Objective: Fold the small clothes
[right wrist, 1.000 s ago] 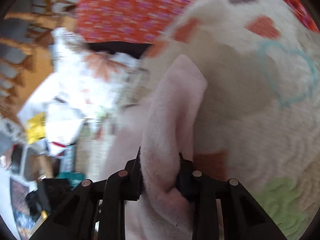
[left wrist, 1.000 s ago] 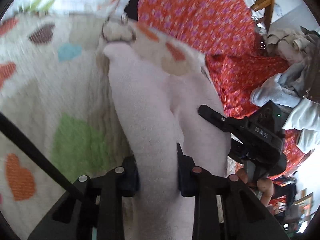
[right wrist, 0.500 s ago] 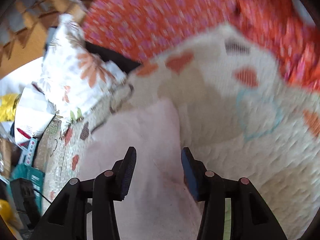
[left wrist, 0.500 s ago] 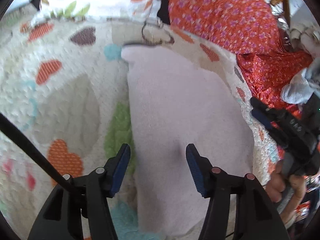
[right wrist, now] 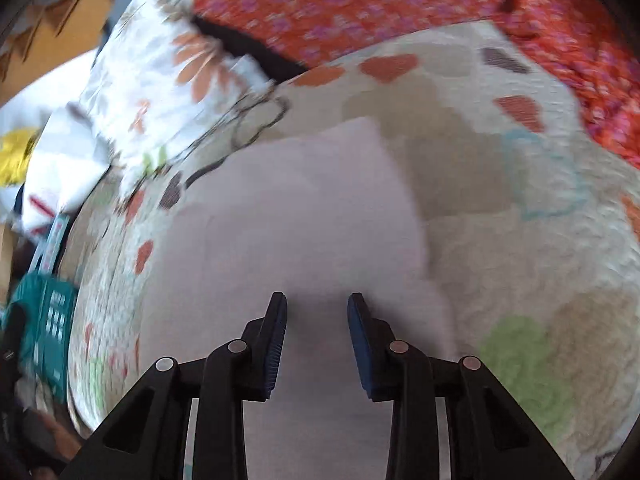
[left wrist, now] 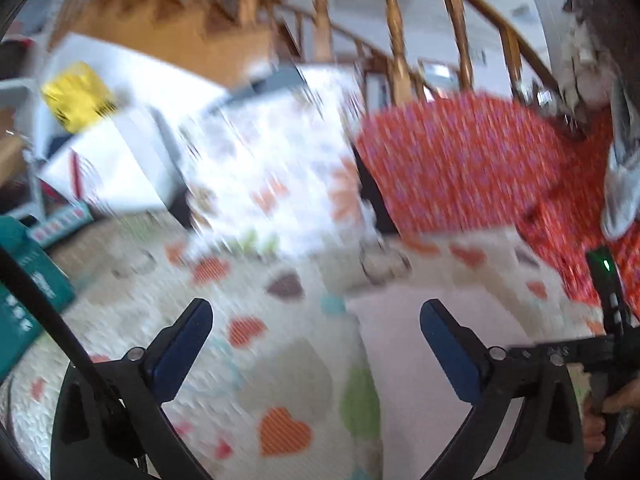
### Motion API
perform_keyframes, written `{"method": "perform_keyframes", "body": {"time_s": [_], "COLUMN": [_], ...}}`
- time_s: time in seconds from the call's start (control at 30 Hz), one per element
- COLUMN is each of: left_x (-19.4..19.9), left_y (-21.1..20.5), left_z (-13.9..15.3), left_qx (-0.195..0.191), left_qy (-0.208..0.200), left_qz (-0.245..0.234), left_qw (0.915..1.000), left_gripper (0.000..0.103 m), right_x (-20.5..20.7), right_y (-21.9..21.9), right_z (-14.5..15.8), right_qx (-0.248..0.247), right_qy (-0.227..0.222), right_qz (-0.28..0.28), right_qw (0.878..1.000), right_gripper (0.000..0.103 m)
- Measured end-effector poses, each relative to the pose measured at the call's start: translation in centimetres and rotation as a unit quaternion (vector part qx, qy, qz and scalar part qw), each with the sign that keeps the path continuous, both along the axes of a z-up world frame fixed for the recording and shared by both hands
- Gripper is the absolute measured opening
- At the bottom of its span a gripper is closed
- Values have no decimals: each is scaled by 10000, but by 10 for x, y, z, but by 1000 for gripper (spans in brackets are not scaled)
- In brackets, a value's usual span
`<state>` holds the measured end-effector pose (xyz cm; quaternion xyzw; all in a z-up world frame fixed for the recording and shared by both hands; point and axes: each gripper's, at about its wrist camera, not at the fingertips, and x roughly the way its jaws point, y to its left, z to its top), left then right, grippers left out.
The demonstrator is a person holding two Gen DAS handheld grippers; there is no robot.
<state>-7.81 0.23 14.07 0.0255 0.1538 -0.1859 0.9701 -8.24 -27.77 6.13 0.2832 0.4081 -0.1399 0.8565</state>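
Pink garment [right wrist: 304,216] is lying flat on the heart-print quilt [right wrist: 520,264]; left hand-held gripper [left wrist: 316,344] is gaping wide, right hand-held gripper [right wrist: 317,320] partly open over the garment, both holding nothing

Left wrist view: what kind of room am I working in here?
Probably a lived-in home, on a bed or sofa: a heart-patterned quilt under the pale pink garment, a floral pillow, and a wooden stair railing behind.
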Motion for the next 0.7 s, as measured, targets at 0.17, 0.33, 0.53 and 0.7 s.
{"method": "perform_keyframes", "body": {"time_s": [0.17, 0.33, 0.53, 0.7], "left_x": [-5, -19, -56, -43], "left_y": [13, 21, 25, 19], "left_z": [15, 22, 25, -1], "left_qx": [-131, -401, -217, -18], "left_qy": [122, 456, -32, 522], "left_qz": [89, -267, -248, -411], "left_qw": [9998, 9978, 9995, 9978], "left_gripper": [103, 103, 103, 103], "right_x": [-29, -45, -54, -48], "right_y": [4, 32, 63, 74], "right_z": [25, 47, 40, 13], "right_qx": [-317, -604, -1233, -1313], "right_qy": [-133, -145, 59, 322], "right_qz": [-293, -47, 233, 417], "right_qw": [9990, 9981, 9921, 9899], "right_gripper": [37, 48, 58, 58]}}
